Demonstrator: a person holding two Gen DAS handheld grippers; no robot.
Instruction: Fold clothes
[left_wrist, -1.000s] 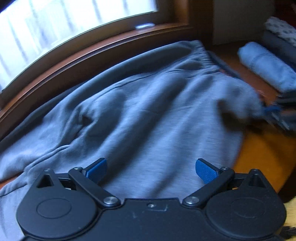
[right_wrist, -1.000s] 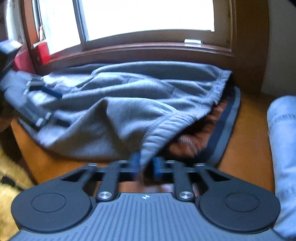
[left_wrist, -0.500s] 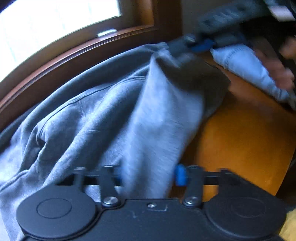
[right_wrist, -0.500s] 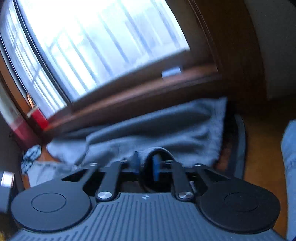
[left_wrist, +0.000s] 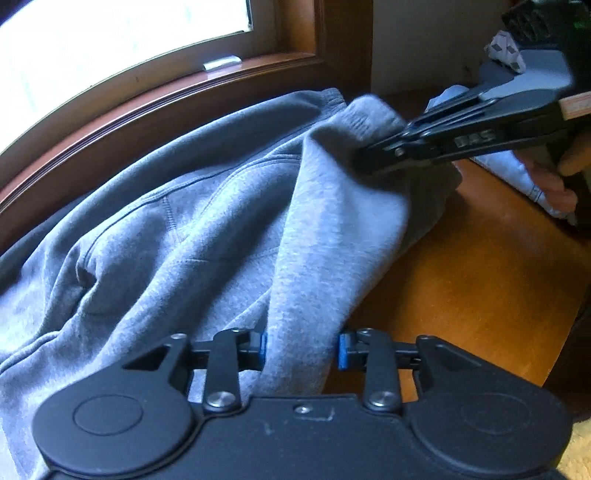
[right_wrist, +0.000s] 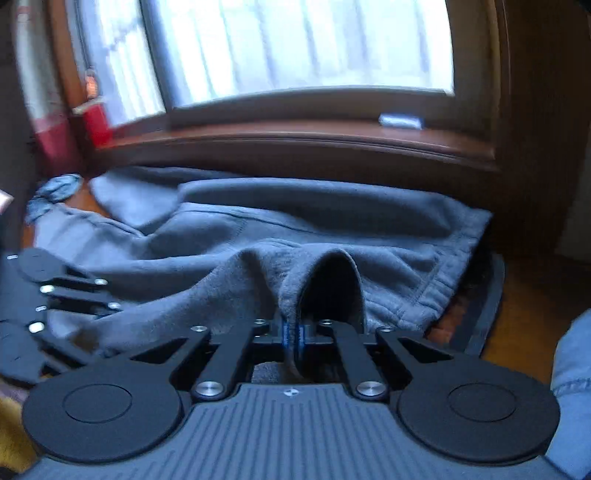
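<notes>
A grey sweatshirt (left_wrist: 177, 236) lies spread over a wooden table (left_wrist: 461, 266) under a window. My left gripper (left_wrist: 301, 349) is shut on a thick bunch of its near edge, the blue pads pressed against both sides of the cloth. My right gripper (right_wrist: 292, 336) is shut on a ribbed hem fold of the same grey sweatshirt (right_wrist: 332, 229), which arches up just ahead of the pads. In the left wrist view the right gripper (left_wrist: 369, 155) holds that corner lifted above the table, a hand (left_wrist: 554, 177) behind it. The left gripper (right_wrist: 99, 306) shows at the left of the right wrist view.
A folded light-blue garment (left_wrist: 517, 173) lies at the table's right side, also seen as light-blue garment (right_wrist: 572, 369). A dark mat (right_wrist: 487, 306) sticks out under the sweatshirt. A wooden window sill (right_wrist: 295, 140) runs behind. Red objects (right_wrist: 96, 118) stand at the far left.
The left gripper went from open to shut on the sweatshirt's near edge. The right gripper, holding the hem, lifted it up and carried it toward the window side.
</notes>
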